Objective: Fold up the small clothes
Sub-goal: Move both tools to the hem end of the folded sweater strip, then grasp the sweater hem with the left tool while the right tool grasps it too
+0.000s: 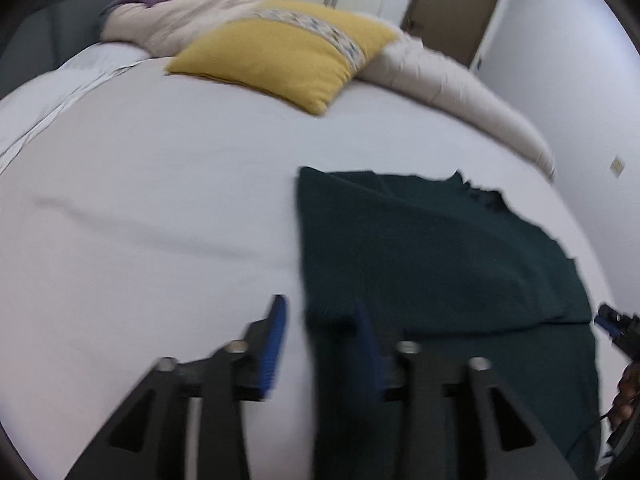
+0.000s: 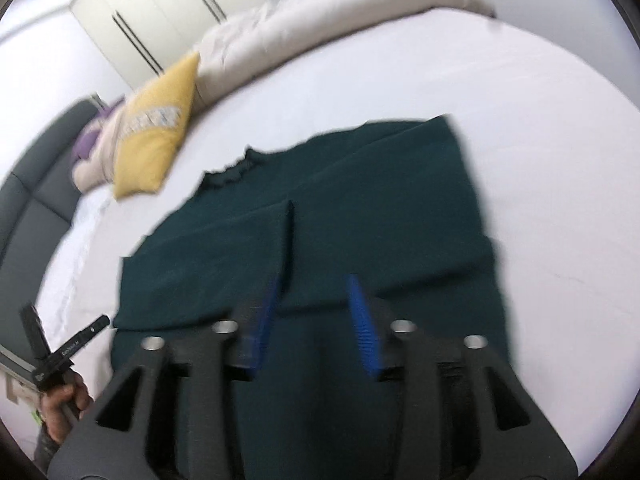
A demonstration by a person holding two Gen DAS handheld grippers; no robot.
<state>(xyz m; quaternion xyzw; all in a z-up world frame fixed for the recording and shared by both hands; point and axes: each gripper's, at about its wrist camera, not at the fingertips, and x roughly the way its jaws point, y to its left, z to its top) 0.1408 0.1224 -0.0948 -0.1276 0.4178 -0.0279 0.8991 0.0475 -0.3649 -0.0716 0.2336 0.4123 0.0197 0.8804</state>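
Observation:
A dark green garment (image 1: 440, 248) lies flat on the white bed sheet (image 1: 140, 184), with a folded-over flap (image 2: 208, 264) on its left half in the right wrist view. My left gripper (image 1: 320, 304) hangs open above the garment's left edge, one blue pad over the sheet and one over the cloth, with nothing between them. My right gripper (image 2: 314, 280) is open above the garment's (image 2: 360, 184) near part, just short of the flap's edge, and holds nothing. Each gripper shows at the rim of the other's view: the right gripper (image 1: 608, 318) and the left gripper (image 2: 66, 320) in a hand (image 2: 60, 400).
A yellow pillow (image 1: 280, 52) and a bunched beige duvet (image 1: 460, 88) lie at the far side of the bed. A dark grey headboard (image 2: 32, 208) is on the left, white wardrobes (image 2: 160, 8) and a brown door (image 1: 452, 8) beyond. Bare sheet (image 2: 560, 160) surrounds the garment.

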